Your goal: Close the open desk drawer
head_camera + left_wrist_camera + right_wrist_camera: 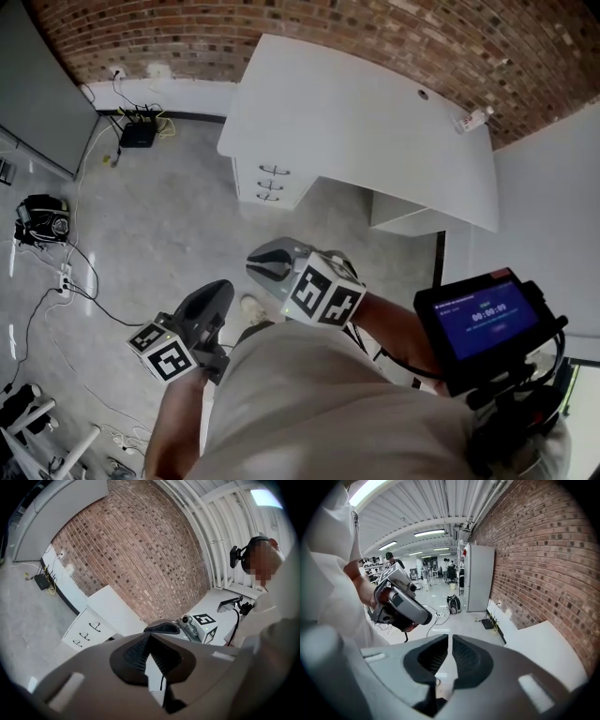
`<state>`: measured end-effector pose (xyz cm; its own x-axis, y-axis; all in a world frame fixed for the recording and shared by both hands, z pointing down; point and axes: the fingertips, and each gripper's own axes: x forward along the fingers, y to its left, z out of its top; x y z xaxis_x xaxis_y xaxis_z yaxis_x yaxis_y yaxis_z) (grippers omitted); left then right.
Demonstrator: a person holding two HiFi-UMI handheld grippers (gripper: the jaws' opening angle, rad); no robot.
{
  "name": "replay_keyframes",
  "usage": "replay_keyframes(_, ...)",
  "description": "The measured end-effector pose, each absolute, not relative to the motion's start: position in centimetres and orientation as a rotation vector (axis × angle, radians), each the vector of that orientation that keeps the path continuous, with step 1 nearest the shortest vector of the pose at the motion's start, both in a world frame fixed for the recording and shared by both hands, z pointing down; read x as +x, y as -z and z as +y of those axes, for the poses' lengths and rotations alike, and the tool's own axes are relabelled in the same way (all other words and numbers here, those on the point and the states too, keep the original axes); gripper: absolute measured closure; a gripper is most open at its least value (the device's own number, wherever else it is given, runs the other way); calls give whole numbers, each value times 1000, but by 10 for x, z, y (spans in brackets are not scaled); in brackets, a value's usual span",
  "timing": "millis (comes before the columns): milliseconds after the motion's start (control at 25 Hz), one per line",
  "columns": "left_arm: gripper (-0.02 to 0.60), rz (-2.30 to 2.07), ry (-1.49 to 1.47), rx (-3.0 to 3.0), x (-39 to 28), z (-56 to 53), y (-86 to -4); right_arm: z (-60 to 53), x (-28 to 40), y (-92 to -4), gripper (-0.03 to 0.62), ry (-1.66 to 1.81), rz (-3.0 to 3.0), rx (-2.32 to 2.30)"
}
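Both grippers hang nearest, well apart from the drawers (271, 184): left gripper (223, 286) and right gripper (255, 266), each with jaws pressed together on nothing. All three fronts look flush under the left end of the desk (375, 122), which stands against the brick wall (281, 28).

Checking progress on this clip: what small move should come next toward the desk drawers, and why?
Probably step toward the white three-handled drawer unit under the white desk. The left tool and right tool are shut, empty, and well short of it. Whether a drawer stands open is unclear from here.
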<state>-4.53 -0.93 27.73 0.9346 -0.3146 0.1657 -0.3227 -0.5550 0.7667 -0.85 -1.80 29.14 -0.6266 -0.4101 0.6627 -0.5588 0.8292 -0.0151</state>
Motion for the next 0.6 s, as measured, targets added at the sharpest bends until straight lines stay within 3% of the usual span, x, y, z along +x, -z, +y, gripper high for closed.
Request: replay_keyframes(600,578,-454,-49,2251,-32,0,-284,-13,0,-292,565,-197,-2341,712)
